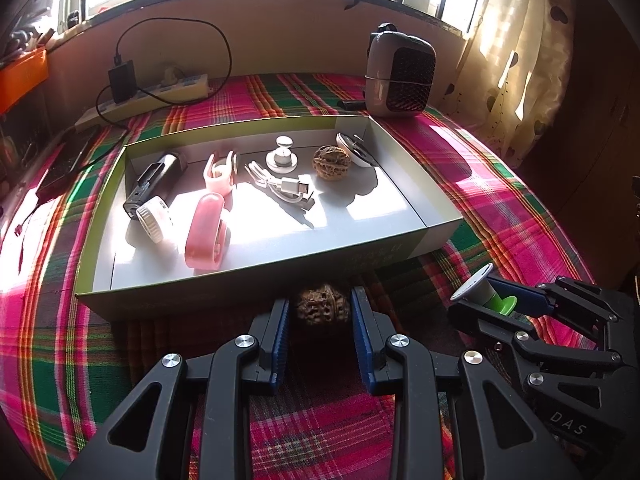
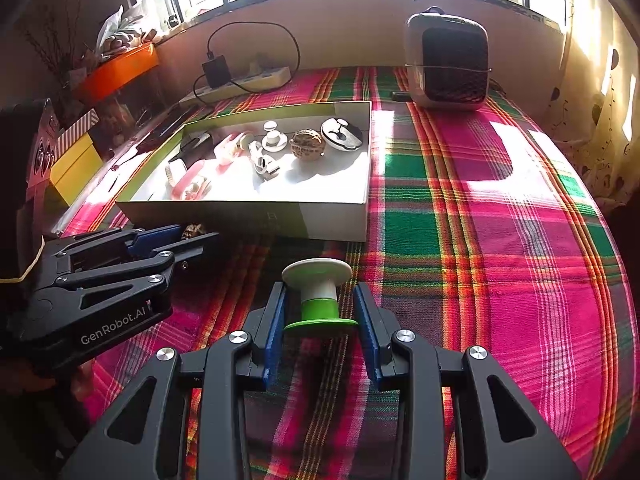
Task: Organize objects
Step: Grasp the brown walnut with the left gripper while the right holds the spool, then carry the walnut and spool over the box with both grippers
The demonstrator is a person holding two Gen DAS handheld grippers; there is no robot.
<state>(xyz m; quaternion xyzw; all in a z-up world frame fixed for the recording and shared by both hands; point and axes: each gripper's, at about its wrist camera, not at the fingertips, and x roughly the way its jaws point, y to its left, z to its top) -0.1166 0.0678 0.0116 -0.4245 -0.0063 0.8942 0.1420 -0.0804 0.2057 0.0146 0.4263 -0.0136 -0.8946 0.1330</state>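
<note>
A: Your left gripper (image 1: 320, 312) has a walnut (image 1: 322, 308) between its fingers (image 1: 280, 320), partly closed around it. The blue pads sit just beside the shell on both sides, but I cannot tell whether they press on it. It lies on the plaid cloth (image 1: 500, 208), just short of the near wall of the cardboard tray (image 1: 256, 284).

B: And your right gripper (image 2: 319, 312)?

A: Its fingers (image 2: 274, 320) are partly closed on a white and green spool (image 2: 318, 296), the pads against the green flange at the near end, the white flange beyond the fingertips.

B: What lies past the fingertips?

A: Ahead of your left fingers, inside the tray: a second walnut (image 1: 331, 162), a white USB cable (image 1: 280, 186), a pink tape dispenser (image 1: 206, 232), a white ribbed cap (image 1: 151, 218) and a black device (image 1: 154, 180). Beyond the tray stands a small heater (image 1: 400, 76).
</note>
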